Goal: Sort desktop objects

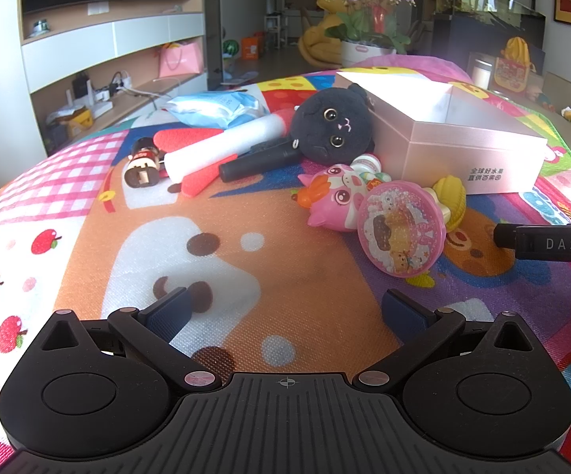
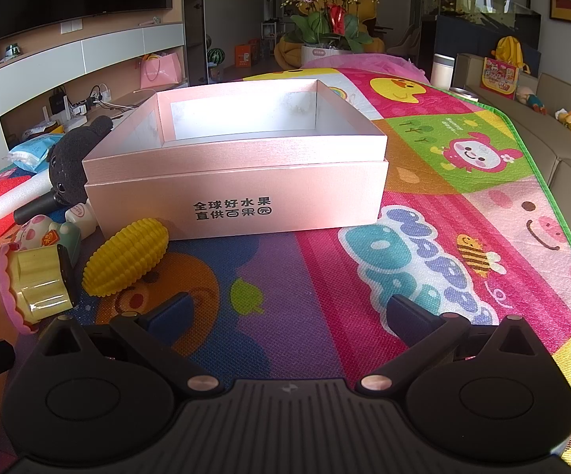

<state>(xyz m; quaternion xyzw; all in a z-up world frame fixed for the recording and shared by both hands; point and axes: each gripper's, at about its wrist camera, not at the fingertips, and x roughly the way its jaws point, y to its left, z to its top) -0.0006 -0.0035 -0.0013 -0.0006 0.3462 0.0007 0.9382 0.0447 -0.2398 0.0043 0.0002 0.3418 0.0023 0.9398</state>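
— Where are your claws?

— My left gripper (image 1: 285, 310) hangs over the colourful cartoon play mat (image 1: 305, 276), its blue-padded fingers spread wide with nothing between them. My right gripper (image 2: 287, 312) is the same: fingers wide apart, holding nothing, above the mat.

— And the things to sort?

— From my left wrist, a heap lies from 11 to 1 o'clock. At 12 sits the round black plush cat (image 1: 331, 126), leaning on the open pink cardboard box (image 1: 475, 150), which stands at 1 o'clock. Just below the cat lie a black cylindrical microphone (image 1: 260, 160) and a white foam roll (image 1: 222, 146); at 11 a small brown wooden figure (image 1: 141, 164) lies on its side. Nearer me, a pink cartoon animal toy (image 1: 335, 197) touches a round pink glittery disc (image 1: 402, 229), and a yellow ridged rubber corn cob (image 1: 453, 197) peeks out behind the disc.

— From the right wrist?

— The box is straight ahead at 12, its inside bare as far as I can see. The corn cob lies at 10 o'clock, just beside the box's front corner.
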